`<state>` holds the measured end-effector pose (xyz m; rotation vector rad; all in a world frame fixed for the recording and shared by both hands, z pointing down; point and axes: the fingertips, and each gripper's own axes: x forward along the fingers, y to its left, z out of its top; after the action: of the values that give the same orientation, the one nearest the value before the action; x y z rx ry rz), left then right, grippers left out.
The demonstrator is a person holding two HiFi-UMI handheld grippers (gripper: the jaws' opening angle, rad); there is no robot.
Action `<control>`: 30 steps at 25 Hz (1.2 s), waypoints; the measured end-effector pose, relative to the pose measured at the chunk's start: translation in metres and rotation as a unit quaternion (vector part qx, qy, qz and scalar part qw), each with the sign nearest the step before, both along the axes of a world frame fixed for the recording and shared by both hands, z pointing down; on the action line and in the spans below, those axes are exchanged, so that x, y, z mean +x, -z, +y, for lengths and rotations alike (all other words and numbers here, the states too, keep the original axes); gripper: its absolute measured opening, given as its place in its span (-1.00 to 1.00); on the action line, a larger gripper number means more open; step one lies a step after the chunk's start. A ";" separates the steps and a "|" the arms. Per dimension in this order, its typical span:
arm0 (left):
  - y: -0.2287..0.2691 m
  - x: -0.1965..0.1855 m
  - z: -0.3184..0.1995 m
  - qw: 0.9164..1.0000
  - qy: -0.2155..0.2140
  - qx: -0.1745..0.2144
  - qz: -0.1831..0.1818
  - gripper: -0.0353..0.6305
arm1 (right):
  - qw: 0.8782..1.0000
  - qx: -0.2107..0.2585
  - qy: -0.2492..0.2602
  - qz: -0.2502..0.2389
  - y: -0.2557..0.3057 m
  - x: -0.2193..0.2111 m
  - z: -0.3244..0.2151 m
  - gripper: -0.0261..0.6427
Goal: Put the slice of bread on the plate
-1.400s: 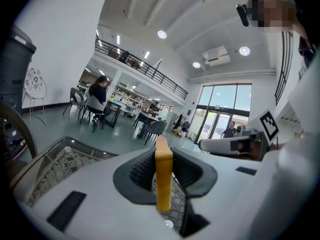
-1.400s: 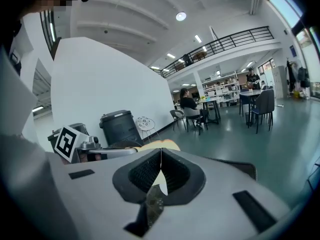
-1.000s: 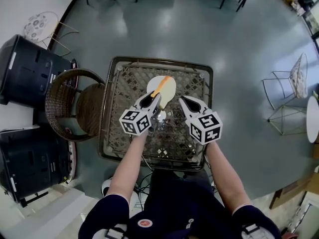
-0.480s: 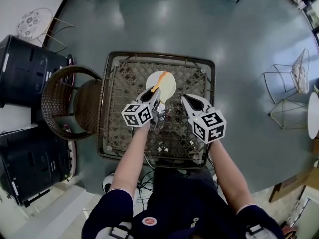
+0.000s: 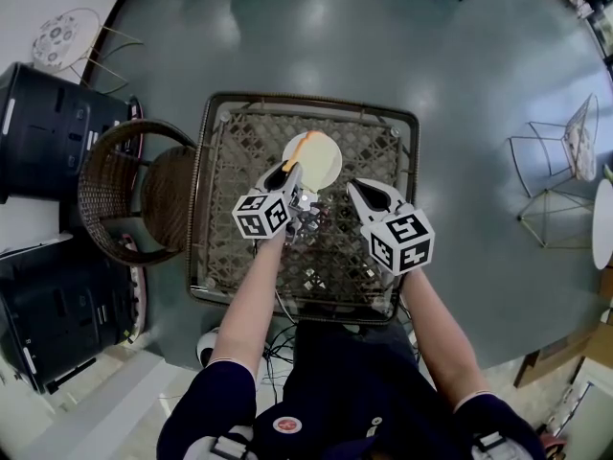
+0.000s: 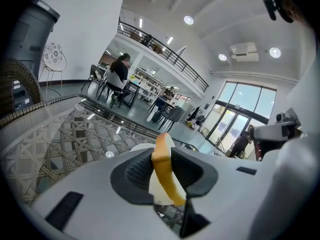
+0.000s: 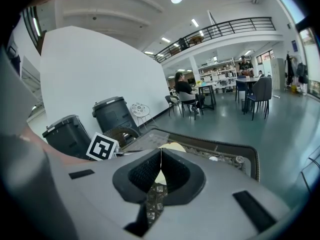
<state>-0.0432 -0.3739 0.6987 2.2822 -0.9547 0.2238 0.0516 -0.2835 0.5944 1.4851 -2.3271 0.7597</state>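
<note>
Left tool (image 5: 286, 173) pinches the bread (image 6: 163, 174) on edge over the plate (image 5: 324, 164) on the bench (image 5: 374, 142), the right tool (image 7: 160, 169) pressed together and empty beside it; pickup and carry look done, lowering and release remain.

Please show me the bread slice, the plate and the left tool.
bread slice (image 6: 165, 171), left gripper view, on its brown crust edge.
plate (image 5: 328, 164), head view, on its bare right part.
left tool (image 5: 286, 174), head view, between its fingertips.
</note>
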 end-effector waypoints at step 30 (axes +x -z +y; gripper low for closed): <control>-0.028 -0.034 -0.014 0.989 0.035 0.008 -0.146 -0.43 | 1.000 -0.005 -0.009 -0.010 -0.005 -0.006 0.003 -0.90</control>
<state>-0.0770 -0.3881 0.7263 2.2651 -1.1844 0.5338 0.0456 -0.2810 0.5991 1.5020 -2.3245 0.7918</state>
